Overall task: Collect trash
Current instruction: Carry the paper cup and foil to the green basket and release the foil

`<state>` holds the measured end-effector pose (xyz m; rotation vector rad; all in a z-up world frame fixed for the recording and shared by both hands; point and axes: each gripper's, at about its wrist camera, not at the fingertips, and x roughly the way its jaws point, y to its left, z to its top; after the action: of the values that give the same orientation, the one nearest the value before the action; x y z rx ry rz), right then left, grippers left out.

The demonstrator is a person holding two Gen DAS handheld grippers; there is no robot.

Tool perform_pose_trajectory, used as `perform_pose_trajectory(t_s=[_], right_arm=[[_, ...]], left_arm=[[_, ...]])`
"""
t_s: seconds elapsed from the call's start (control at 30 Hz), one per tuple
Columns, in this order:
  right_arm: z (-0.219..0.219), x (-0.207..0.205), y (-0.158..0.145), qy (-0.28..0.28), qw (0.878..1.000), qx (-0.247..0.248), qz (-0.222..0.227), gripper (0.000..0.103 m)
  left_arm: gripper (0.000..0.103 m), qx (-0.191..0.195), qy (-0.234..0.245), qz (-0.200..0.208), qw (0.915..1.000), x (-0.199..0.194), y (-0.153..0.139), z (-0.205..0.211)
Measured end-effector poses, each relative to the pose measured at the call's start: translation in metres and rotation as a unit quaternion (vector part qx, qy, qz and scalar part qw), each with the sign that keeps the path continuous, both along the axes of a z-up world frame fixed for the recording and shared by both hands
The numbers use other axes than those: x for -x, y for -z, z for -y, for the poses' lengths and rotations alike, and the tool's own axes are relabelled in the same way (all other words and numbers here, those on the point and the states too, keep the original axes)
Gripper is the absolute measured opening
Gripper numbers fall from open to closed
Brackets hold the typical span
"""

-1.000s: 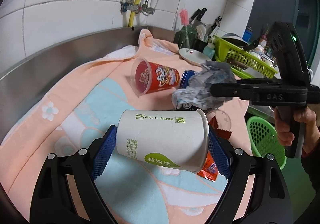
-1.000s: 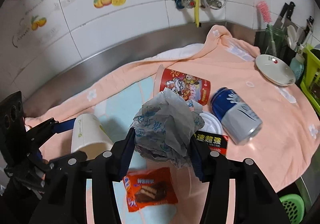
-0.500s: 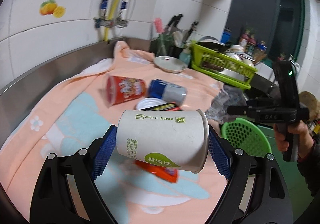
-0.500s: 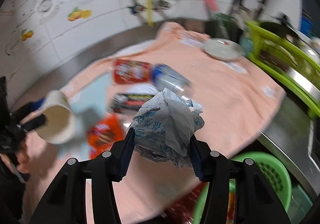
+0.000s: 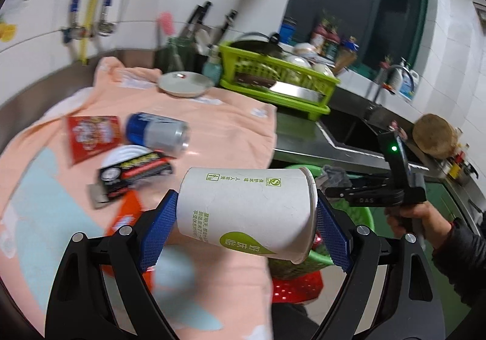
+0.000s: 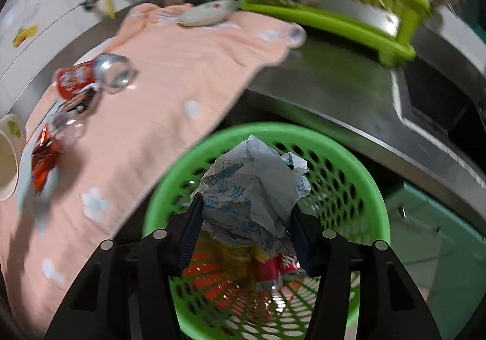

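Observation:
My left gripper is shut on a white paper cup with green print, held sideways above the towel's right edge. My right gripper is shut on a crumpled grey paper wad, held over the mouth of the green mesh bin. The bin holds red and yellow wrappers. In the left wrist view the right gripper and the wad hang over the bin. On the peach towel lie a blue can, a red cup, a black packet and an orange wrapper.
A white plate and a lime dish rack stand at the back. A steel counter and a sink lie right of the towel. A red basket sits under the green bin.
Both grippers have swung right, off the towel. The right gripper with the wad now hangs over the green bin. The left gripper still holds the cup and has come nearer the bin.

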<state>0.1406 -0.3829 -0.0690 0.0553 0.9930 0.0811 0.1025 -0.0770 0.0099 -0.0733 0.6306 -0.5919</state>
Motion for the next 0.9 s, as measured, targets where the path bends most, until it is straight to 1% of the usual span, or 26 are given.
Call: perform_pose_trajectory(t_s=[0.17,0.27,0.37,0.6,0.7,0.9], right_arm=[[0.023,0.002,0.011,0.022,1.0,-0.001,0.001,0.072],[0.032,0.007,0.011,0.027,1.0,-0.003,0.006,0.072],[0.035,0.014,0.007,0.027,1.0,0.0,0.016,0.076],[0.052,0.042,-0.014,0.033,0.998,0.013,0.053,0.081],[0.064,0.054,-0.023,0.043,0.997,0.013,0.063,0.081],[0.085,0.074,-0.032,0.061,0.995,0.012,0.074,0.082]], left_arm=[[0.085,-0.009,0.027,-0.014,0.9995,-0.006,0.009,0.04],[0.085,-0.015,0.043,-0.025,0.9986,-0.01,0.016,0.063],[0.085,-0.022,0.062,-0.038,0.9971,-0.015,0.026,0.089],[0.085,-0.041,0.085,-0.068,0.9933,-0.028,0.053,0.14],[0.085,-0.047,0.093,-0.084,0.991,-0.032,0.064,0.157],[0.086,-0.045,0.109,-0.113,0.9867,-0.037,0.08,0.183]])
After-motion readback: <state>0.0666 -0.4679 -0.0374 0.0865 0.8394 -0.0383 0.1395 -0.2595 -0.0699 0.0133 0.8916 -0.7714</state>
